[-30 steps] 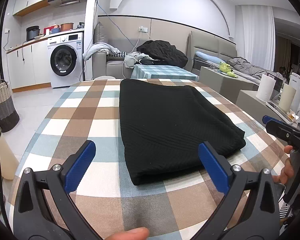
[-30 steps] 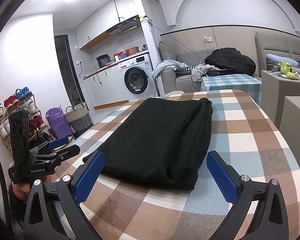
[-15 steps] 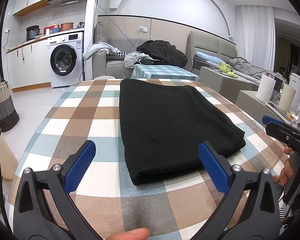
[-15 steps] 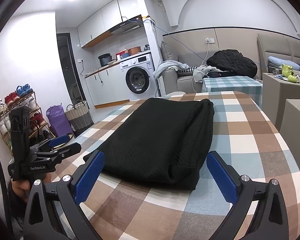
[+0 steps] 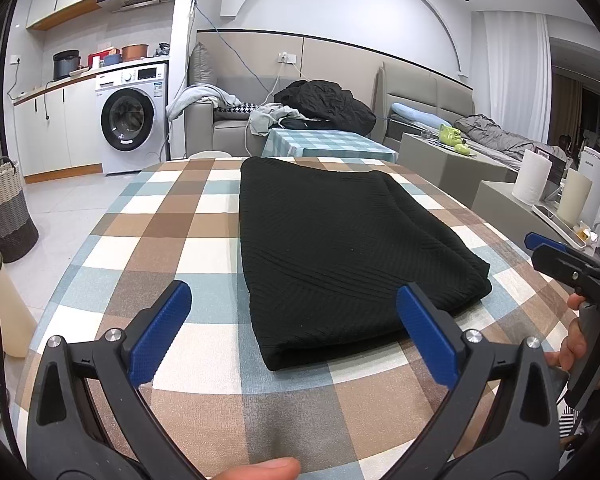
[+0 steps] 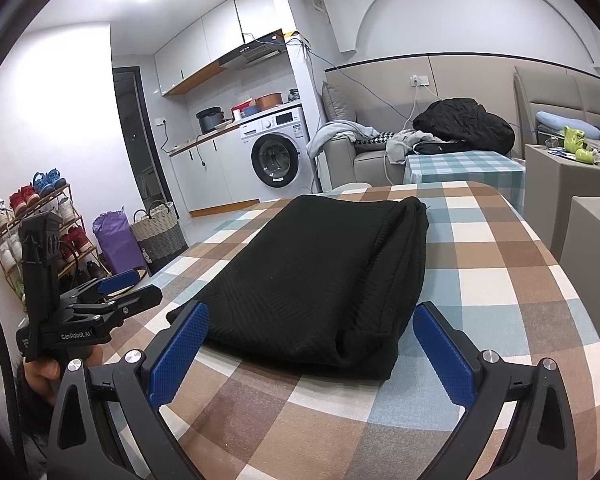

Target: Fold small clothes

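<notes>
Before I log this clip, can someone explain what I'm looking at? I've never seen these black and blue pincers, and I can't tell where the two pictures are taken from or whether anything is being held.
There is no robot. A person holds a hand-held claw in each hand, with a fisheye camera on each looking along its blue-padded fingers. One picture looks out over the left claw, the other over the right claw; each claw also shows at the edge of the other's picture. Both are open and hold nothing. Ahead of them a folded black knit garment lies flat on the brown, blue and white checked tablecloth.
</notes>
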A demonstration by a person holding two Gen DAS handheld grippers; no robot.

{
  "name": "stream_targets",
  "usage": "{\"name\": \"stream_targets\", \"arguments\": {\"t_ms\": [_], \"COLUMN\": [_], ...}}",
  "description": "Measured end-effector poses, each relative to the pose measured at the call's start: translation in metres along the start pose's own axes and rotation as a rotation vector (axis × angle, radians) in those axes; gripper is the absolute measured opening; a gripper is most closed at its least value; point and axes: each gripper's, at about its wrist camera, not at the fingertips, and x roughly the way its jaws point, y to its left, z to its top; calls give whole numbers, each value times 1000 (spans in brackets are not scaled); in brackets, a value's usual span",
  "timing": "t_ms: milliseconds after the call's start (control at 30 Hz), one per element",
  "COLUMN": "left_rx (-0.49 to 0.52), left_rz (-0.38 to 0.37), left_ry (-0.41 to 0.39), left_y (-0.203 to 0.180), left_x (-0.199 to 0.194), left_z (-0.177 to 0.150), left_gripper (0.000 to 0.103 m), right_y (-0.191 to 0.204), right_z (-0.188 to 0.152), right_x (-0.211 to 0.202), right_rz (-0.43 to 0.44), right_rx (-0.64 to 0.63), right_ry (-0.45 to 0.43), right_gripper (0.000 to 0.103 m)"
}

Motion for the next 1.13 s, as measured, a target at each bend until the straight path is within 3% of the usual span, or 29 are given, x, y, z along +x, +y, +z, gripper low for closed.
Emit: {"name": "stream_targets", "arguments": {"t_ms": [1133], "left_rx": [-13], "left_rz": [-2], "left_ry": [17], "left_y": [-1], "left_x": [3], "left_z": [0], "left_gripper": [102], "right_y": [0], "right_z": [-2], "right_x": [8], "right_rz": [4], "right_rx": [-25], "right_ry": [35], "right_gripper": [103]}}
